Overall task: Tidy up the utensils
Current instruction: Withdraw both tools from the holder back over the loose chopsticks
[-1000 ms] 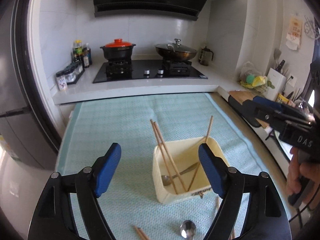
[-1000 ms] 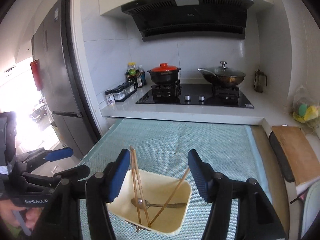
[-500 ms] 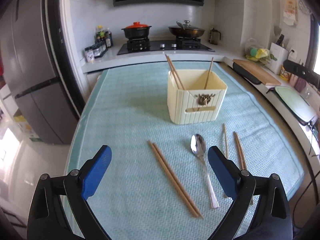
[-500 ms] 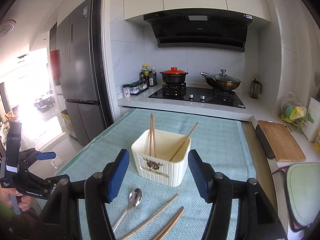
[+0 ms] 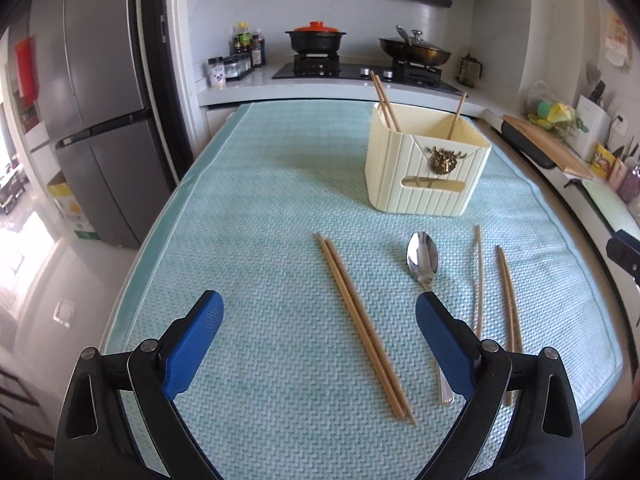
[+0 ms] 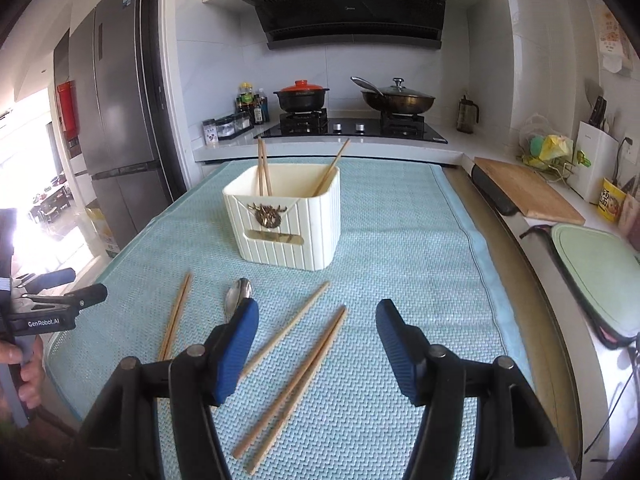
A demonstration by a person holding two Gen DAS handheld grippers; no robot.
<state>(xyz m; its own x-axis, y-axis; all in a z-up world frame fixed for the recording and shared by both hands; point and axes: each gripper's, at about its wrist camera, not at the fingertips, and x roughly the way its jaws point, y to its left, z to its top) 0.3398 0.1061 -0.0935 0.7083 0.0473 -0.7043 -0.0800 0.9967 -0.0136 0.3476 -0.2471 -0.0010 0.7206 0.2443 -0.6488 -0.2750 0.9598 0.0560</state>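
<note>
1. Teal woven matting covers the worktop [image 5: 248,208], and every loose utensil lies flat on it, so any pick has to come from straight above with the fingertips reaching right down to the weave.
2. Cream ribbed holder [image 5: 426,172] stands at the far side; it already has chopsticks leaning inside, a pair at its left wall and a single one toward the right. Loose pieces belong there, dropped in tip-down.
3. Left hand-held gripper [image 5: 320,316] hangs above the near part of the mat, jaws wide apart and empty, with the chopstick pair [image 5: 362,320] lying between its fingers. That pair looks like the natural target: turn the wrist so the jaws close across both sticks near the middle, keeping them together.
4. Right hand-held gripper [image 6: 318,336] is likewise spread and holding nothing, over another two chopsticks [image 6: 296,380] that lie side by side, with a single chopstick [image 6: 286,330] just left of them.
5. Steel spoon [image 5: 423,264] rests right of the left gripper's pair; its thin handle is likely slippery, so grip it squarely.
6. One more chopstick [image 6: 175,316] lies at the far left in the right wrist view.
</note>
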